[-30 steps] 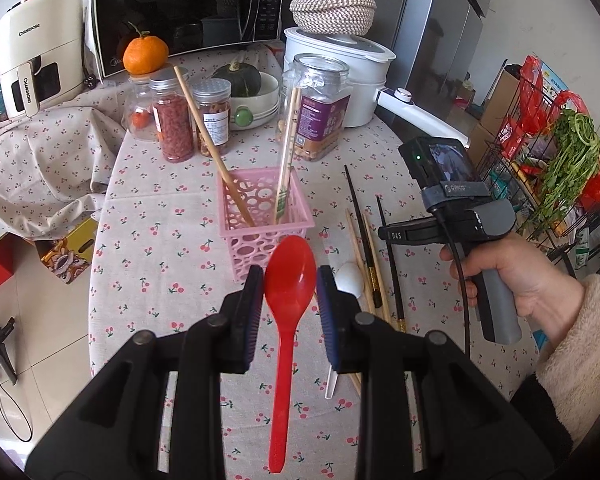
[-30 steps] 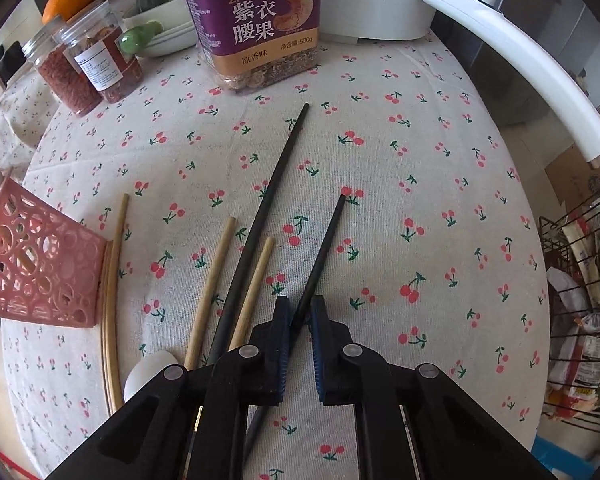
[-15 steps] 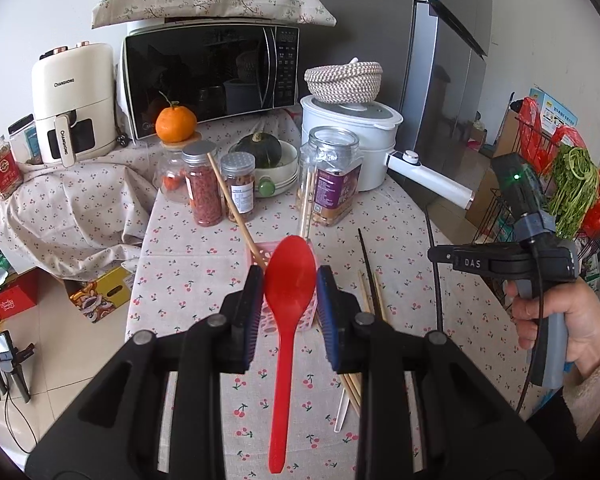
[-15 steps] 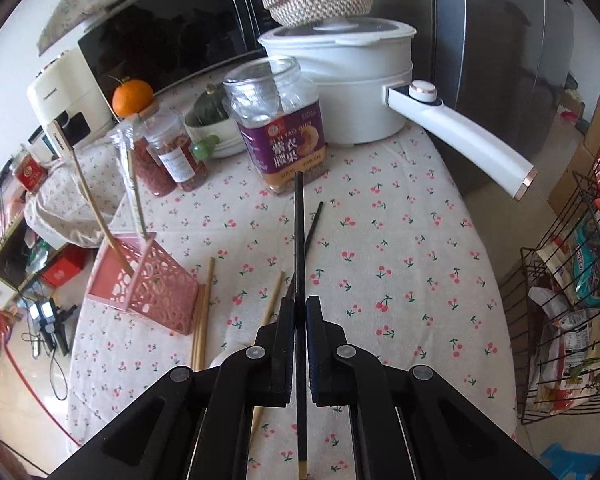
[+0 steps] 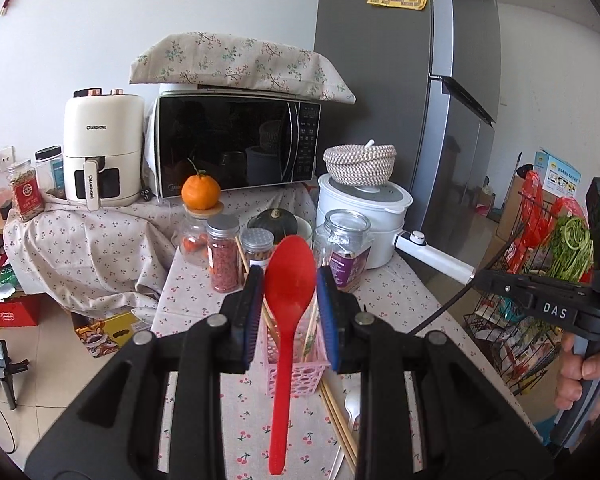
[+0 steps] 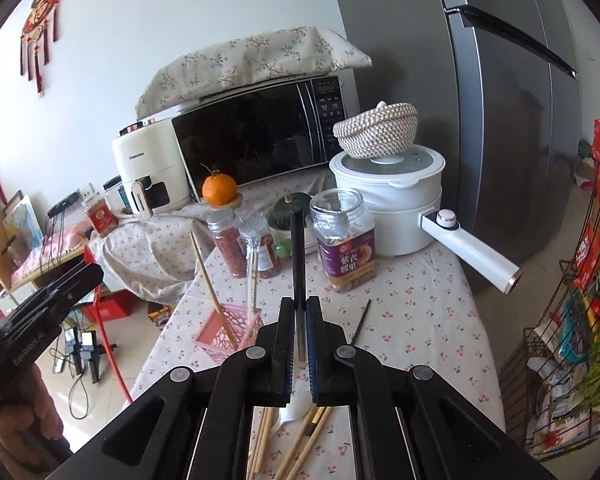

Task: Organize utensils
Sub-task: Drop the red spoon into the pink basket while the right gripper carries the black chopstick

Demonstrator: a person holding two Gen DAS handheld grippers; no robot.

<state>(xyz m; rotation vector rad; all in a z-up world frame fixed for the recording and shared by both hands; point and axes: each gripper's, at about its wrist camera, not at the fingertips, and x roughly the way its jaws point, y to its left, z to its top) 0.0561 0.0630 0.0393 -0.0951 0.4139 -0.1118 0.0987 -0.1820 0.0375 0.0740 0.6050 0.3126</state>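
Observation:
My left gripper (image 5: 288,286) is shut on a red plastic spoon (image 5: 285,312), held bowl-up above the table. Behind it stands the pink perforated utensil basket (image 5: 297,376) with wooden chopsticks in it; it also shows in the right wrist view (image 6: 227,328). My right gripper (image 6: 300,312) is shut on a black chopstick (image 6: 297,252), raised and pointing away. Another black chopstick (image 6: 362,320) lies on the cherry-print tablecloth. Wooden chopsticks (image 6: 295,448) and a white spoon (image 6: 293,408) lie under my right gripper, also in the left wrist view (image 5: 340,420).
Jars (image 5: 223,258), a cashew jar (image 6: 346,246), an orange (image 5: 200,192), a squash bowl, a white cooker with long handle (image 6: 472,250), a microwave (image 5: 235,148) and an air fryer crowd the table's back. A wire rack (image 6: 572,360) stands at the right.
Both grippers have risen and tilted up, so the views now show the wall and fridge. The right gripper lifted the black chopstick off the table. The left still holds the spoon.

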